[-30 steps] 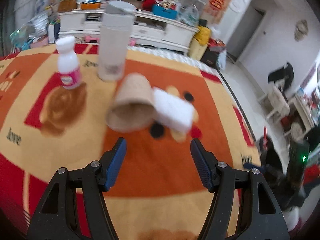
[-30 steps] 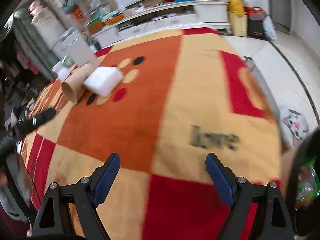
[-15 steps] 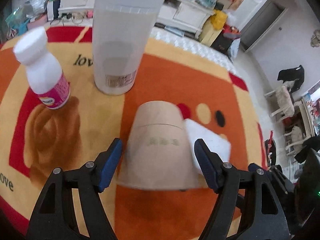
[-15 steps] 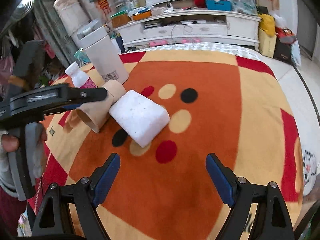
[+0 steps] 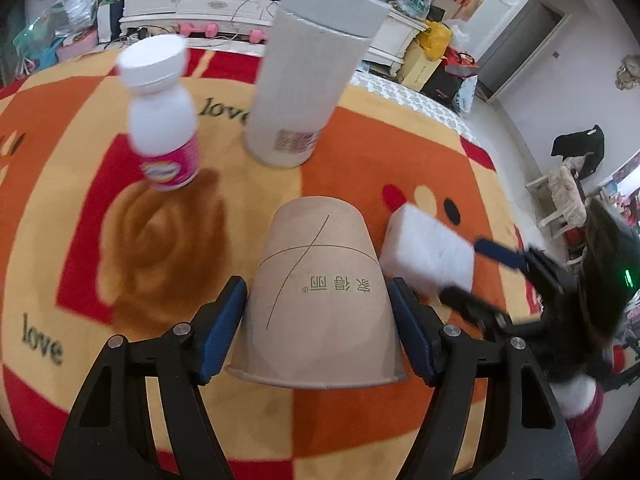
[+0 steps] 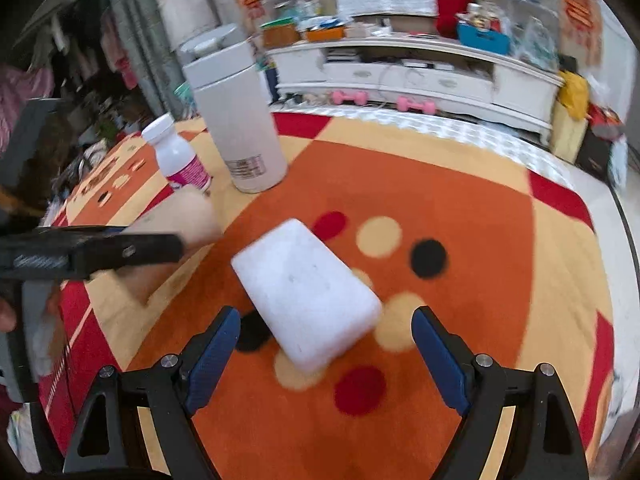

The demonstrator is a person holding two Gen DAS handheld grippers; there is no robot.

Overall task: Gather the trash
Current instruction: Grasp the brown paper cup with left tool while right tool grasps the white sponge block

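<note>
**Cardboard and foam: trash still on the blanket, nothing yet collected**

Item 1. Brown paper cup (image 5: 320, 304), lying on its side on the orange patterned blanket (image 5: 400, 160), rim toward the left gripper (image 5: 320, 328). That gripper stood wide, one blue pad close at each flank of the cup; whether either pad touched the wall could not be told. Not lifted.

Item 2. White foam block (image 6: 306, 292), lying flat just to the right of the cup and close beside it. The right gripper (image 6: 326, 350) was spread wide in front of the block's near end, holding nothing, its pads clear of the foam.

Item 3. Small white bottle (image 5: 162, 120) with pink label, upright, beyond the cup and to its left. Untouched.

Item 4. Tall white canister (image 5: 304, 80) with grey lid, upright, beyond the cup. Untouched.

Assessment: no bin or bag appeared in either view. By my judgement the task stood at its start: two grasps were about to close, and every carry and drop remained.
</note>
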